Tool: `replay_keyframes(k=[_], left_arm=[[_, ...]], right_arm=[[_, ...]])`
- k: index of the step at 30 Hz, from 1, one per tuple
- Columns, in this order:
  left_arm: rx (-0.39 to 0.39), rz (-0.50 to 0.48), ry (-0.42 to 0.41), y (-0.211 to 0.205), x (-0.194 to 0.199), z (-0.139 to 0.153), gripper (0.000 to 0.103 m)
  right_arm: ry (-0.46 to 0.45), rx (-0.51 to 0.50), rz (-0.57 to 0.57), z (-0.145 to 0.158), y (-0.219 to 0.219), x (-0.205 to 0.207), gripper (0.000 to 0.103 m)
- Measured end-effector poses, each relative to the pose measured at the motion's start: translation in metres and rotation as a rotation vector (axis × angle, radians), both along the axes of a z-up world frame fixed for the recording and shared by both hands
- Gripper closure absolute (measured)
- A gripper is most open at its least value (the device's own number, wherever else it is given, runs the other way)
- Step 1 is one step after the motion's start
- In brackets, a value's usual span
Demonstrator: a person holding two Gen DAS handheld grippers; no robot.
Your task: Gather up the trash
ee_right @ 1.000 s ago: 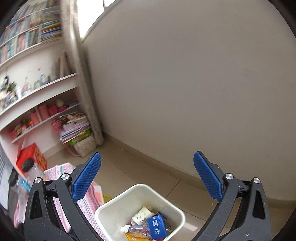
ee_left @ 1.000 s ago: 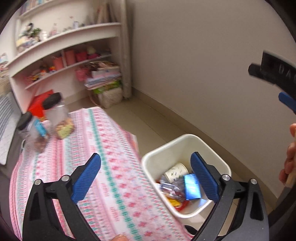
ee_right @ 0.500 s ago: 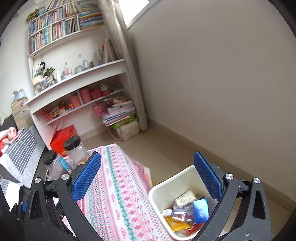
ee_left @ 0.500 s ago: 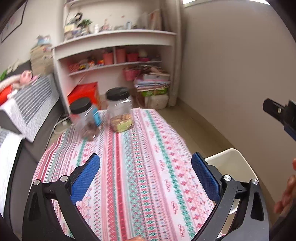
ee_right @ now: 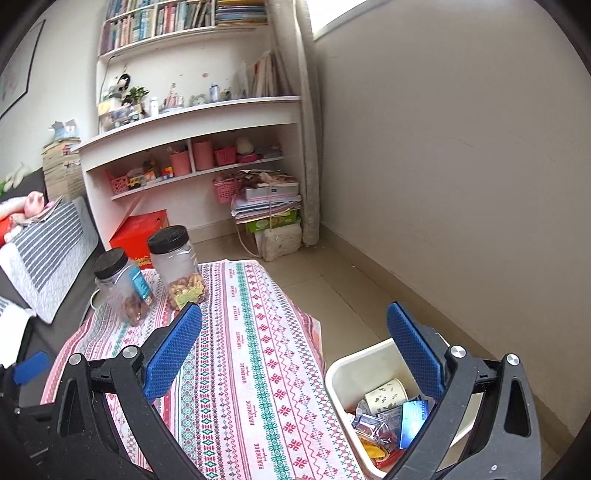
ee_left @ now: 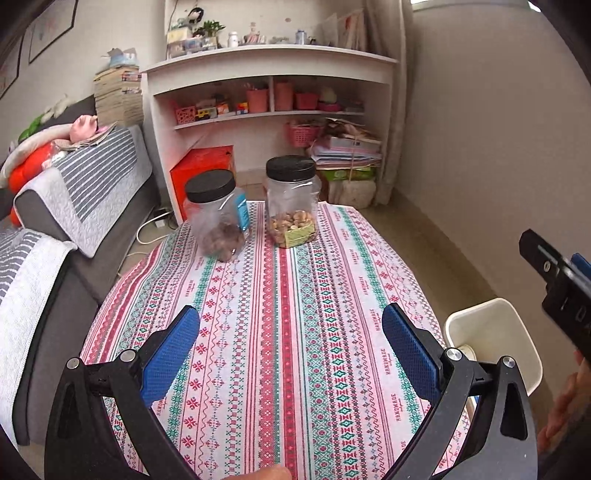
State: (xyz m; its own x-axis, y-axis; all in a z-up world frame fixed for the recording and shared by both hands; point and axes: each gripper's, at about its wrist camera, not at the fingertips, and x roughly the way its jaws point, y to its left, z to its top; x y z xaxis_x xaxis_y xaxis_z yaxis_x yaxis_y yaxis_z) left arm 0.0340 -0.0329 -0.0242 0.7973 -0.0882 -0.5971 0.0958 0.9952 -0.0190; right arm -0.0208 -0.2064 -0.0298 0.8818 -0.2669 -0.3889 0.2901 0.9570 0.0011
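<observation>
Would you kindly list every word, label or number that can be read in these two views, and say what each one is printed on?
"HANDMADE": woven repeatedly along the stripes of the tablecloth.
Blue label on the left jar: too small to read.
Green label on the right jar: blurred, unreadable.
Book spines on the upper shelf: too small.
Raised letters on the right gripper's black body in the left wrist view: cut off, unreadable.
Wrappers in the white bin: no legible text.

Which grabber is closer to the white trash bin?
Right. The right gripper hangs with its right finger above the white bin. The left gripper is over the striped tablecloth, with the bin off to its right.
</observation>
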Motion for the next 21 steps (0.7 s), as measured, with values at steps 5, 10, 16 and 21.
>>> replay_keyframes(k=[5, 10, 16, 21], left_arm=[[-0.021, 0.031, -0.005, 0.009, 0.001, 0.004, 0.007], [-0.046, 0.063, 0.002, 0.018, 0.004, 0.006, 0.007], [-0.057, 0.076, -0.004, 0.020, 0.002, 0.011, 0.007], [-0.066, 0.078, 0.009, 0.022, 0.003, 0.010, 0.007]], right_arm=[[-0.005, -0.048, 0.003, -0.002, 0.007, -0.001, 0.007], [-0.009, -0.083, 0.008, -0.003, 0.012, -0.003, 0.007], [0.000, -0.111, 0.016, -0.005, 0.016, -0.002, 0.007], [0.010, -0.113, 0.018, -0.007, 0.017, -0.001, 0.007]])
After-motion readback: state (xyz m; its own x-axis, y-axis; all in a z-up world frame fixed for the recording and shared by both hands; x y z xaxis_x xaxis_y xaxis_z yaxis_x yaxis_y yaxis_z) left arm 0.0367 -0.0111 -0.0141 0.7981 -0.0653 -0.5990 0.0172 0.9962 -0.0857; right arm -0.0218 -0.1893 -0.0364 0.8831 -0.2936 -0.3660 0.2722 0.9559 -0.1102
